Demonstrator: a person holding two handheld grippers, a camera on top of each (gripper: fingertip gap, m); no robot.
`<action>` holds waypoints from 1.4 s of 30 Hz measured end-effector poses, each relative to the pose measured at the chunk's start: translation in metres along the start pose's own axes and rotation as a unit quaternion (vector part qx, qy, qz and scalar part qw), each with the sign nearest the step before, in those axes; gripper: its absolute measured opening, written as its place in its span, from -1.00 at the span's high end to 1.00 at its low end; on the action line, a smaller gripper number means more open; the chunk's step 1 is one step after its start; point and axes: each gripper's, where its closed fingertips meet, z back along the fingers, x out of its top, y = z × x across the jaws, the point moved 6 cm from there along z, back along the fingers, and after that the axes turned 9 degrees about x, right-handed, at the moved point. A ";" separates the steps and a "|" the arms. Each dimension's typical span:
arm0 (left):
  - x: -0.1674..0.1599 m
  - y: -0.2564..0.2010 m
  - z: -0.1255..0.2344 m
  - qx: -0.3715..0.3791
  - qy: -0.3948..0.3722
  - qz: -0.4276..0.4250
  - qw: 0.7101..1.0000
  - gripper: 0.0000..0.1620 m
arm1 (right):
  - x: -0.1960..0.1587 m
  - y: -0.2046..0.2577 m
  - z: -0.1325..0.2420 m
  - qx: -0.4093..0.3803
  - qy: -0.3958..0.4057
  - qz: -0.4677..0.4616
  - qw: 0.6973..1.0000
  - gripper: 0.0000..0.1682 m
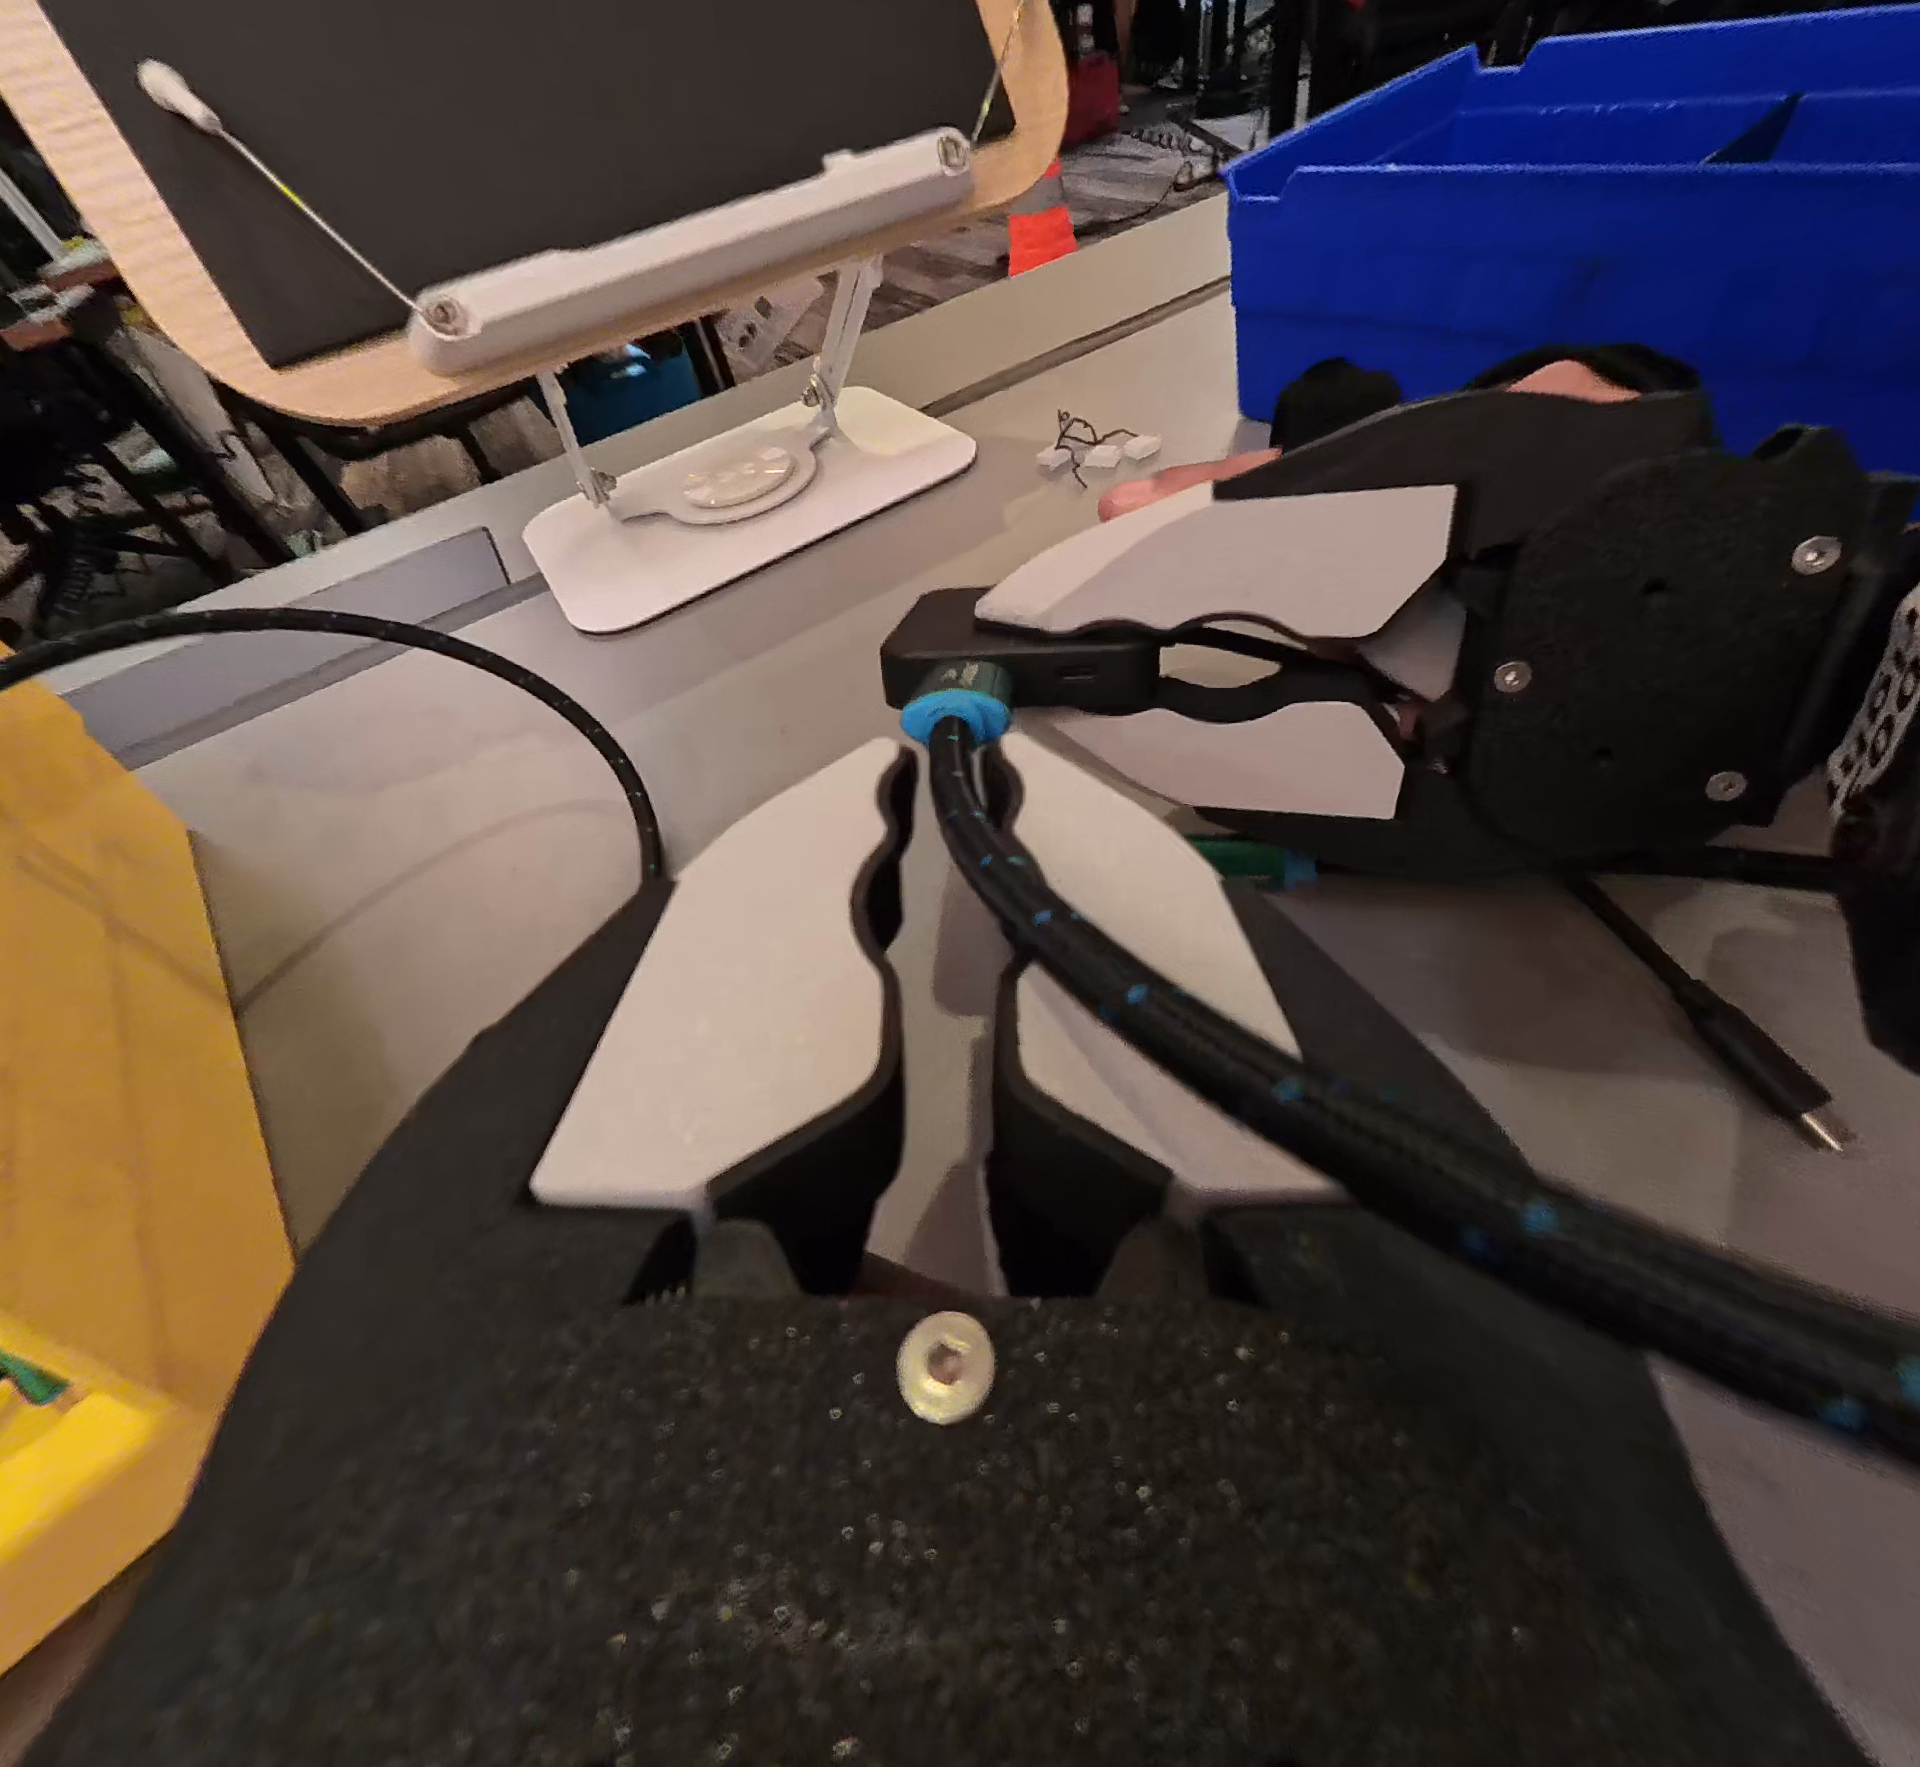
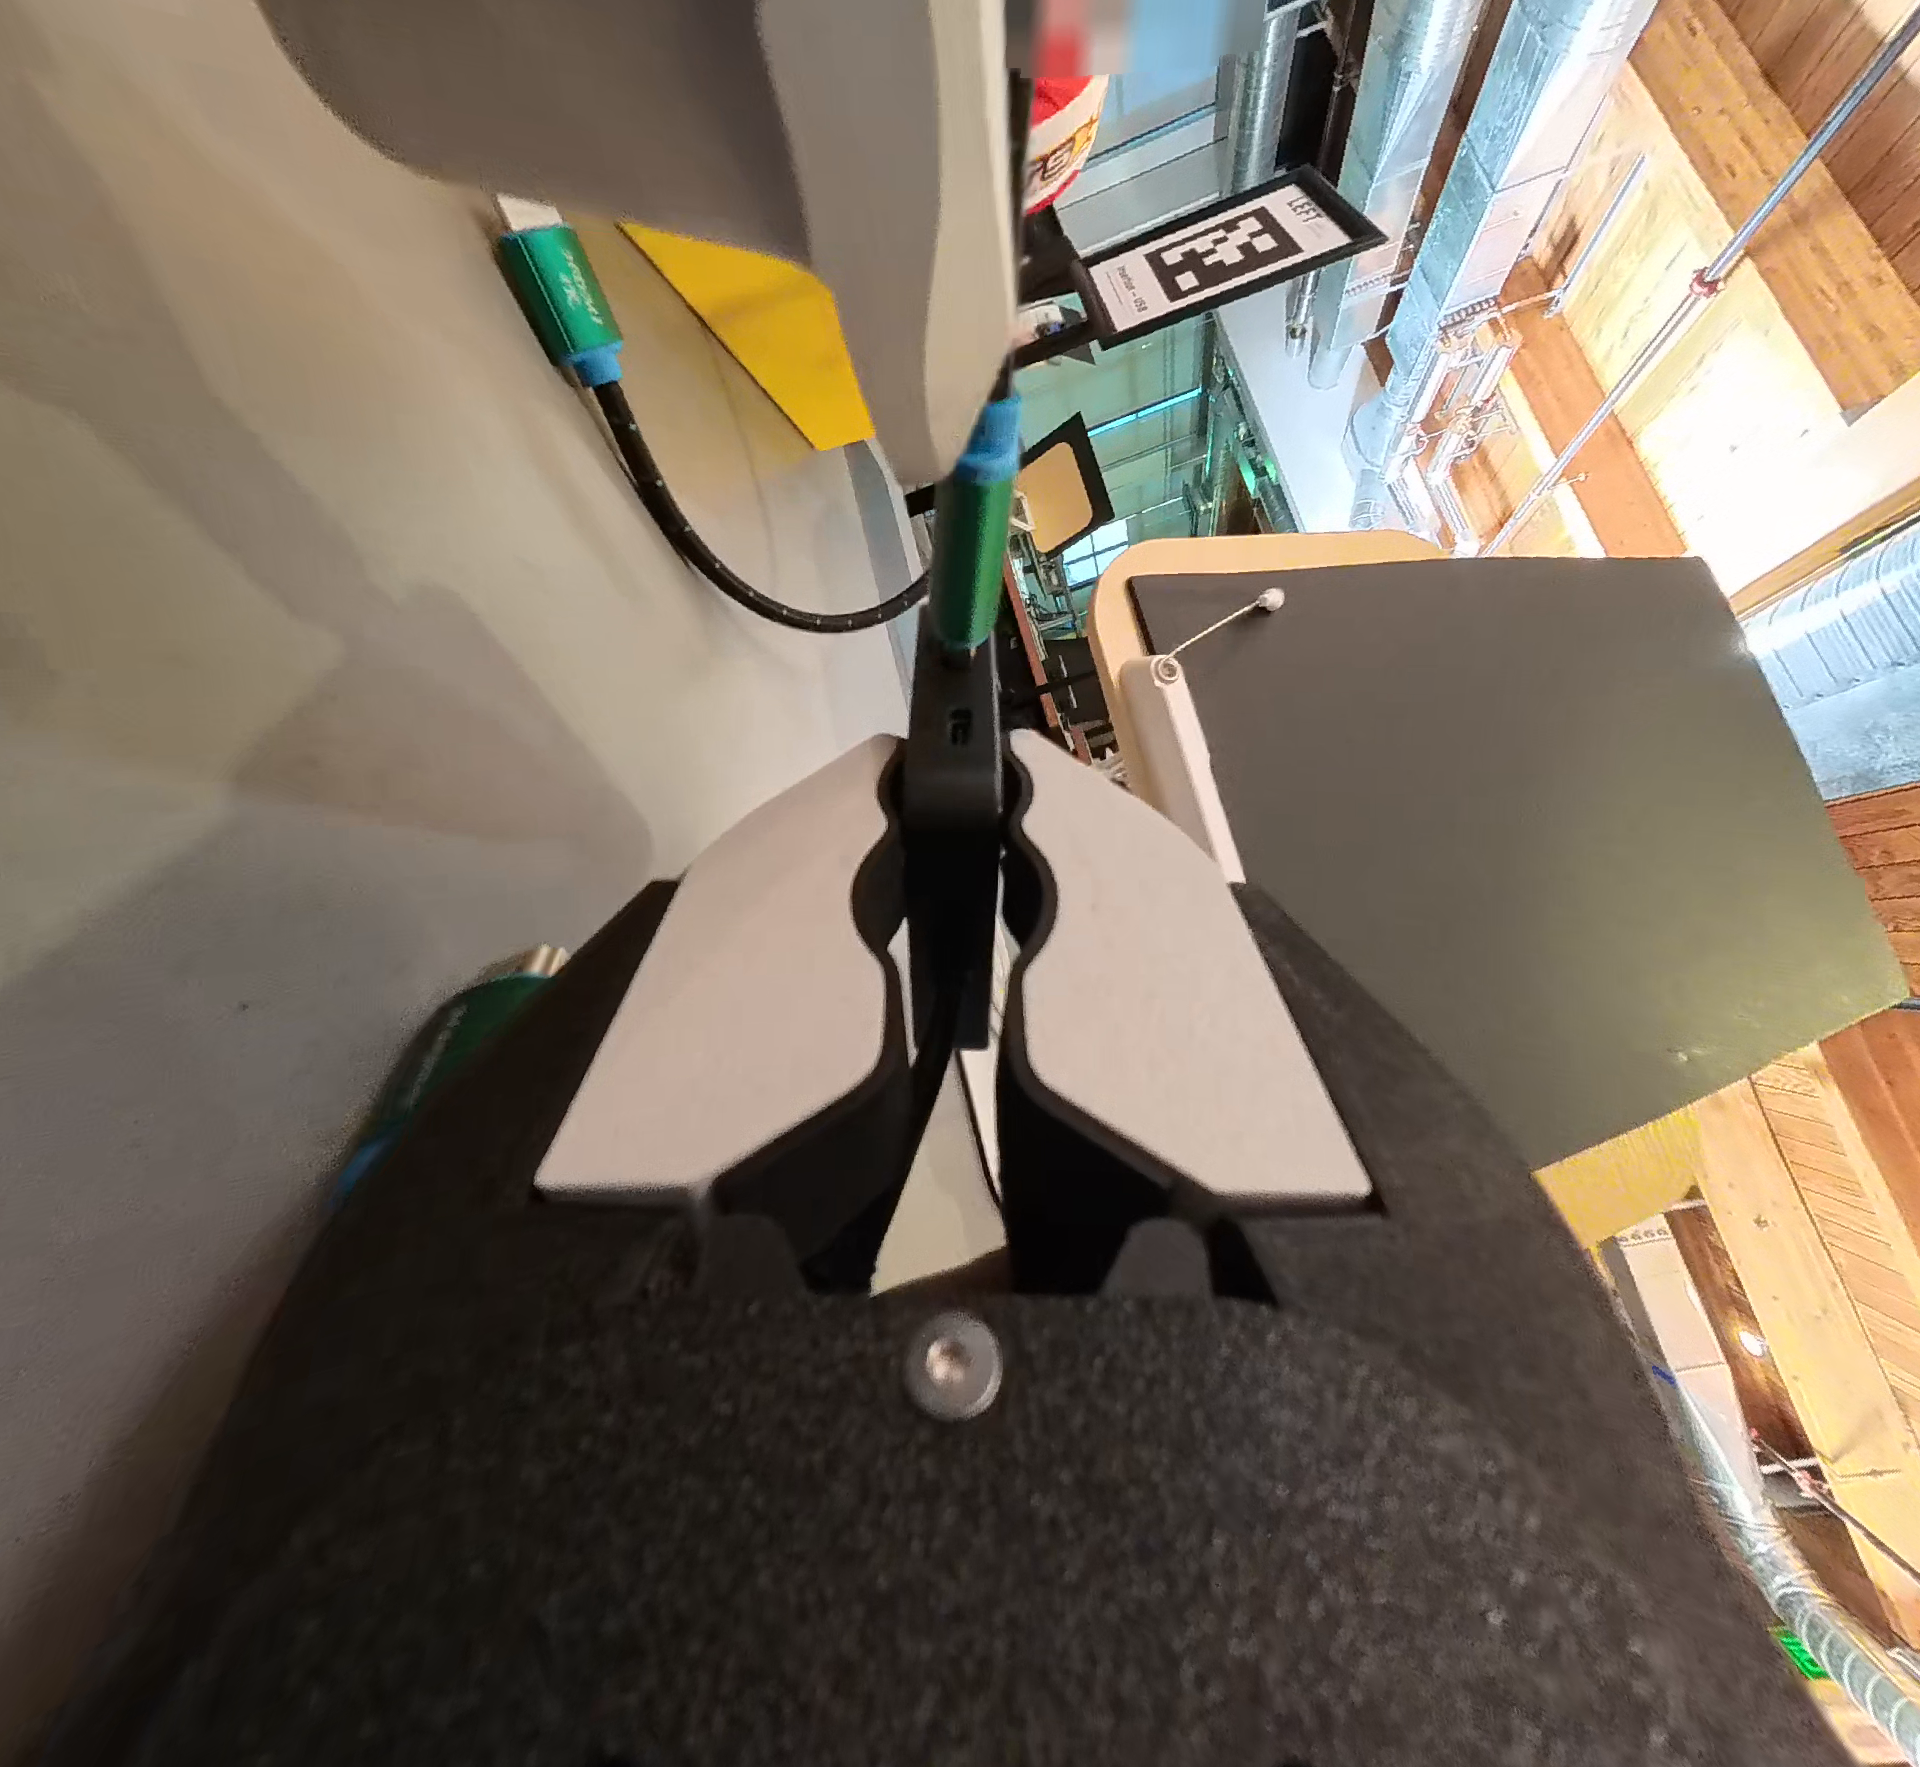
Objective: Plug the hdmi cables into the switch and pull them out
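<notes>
From where the left claw (image 1: 951, 772) looks on, the braided cable (image 1: 1195, 1000) runs out past the right edge. The green plug (image 1: 961, 678) mostly hides behind its blue collar (image 1: 956, 718). The right claw (image 2: 951, 772) covers the switch's (image 2: 951, 844) far end. A second green connector (image 2: 457, 1021) lies blurred and half hidden beneath it. The yellow bin (image 1: 94, 1042) is cut off at left.

Grey counter (image 1: 436, 844) carries all items noted. Blue bin (image 1: 1558, 263) stands at far right, divided inside. Yellow bin (image 1: 94, 1042) sits at near left edge. White stand (image 1: 758, 512) rests mid-counter on a flat base, holding a tilted wood-edged black board (image 1: 520, 55) in its clamp bar. Small white connectors (image 1: 1096, 452) with dark wires lie between stand and blue bin. An orange cone (image 1: 1042, 223) stands beyond the counter.
</notes>
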 end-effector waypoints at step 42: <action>0.006 0.013 0.007 -0.052 -0.002 0.073 0.996 0.97 | -0.005 -0.012 0.003 0.004 -0.011 -0.071 0.997 0.85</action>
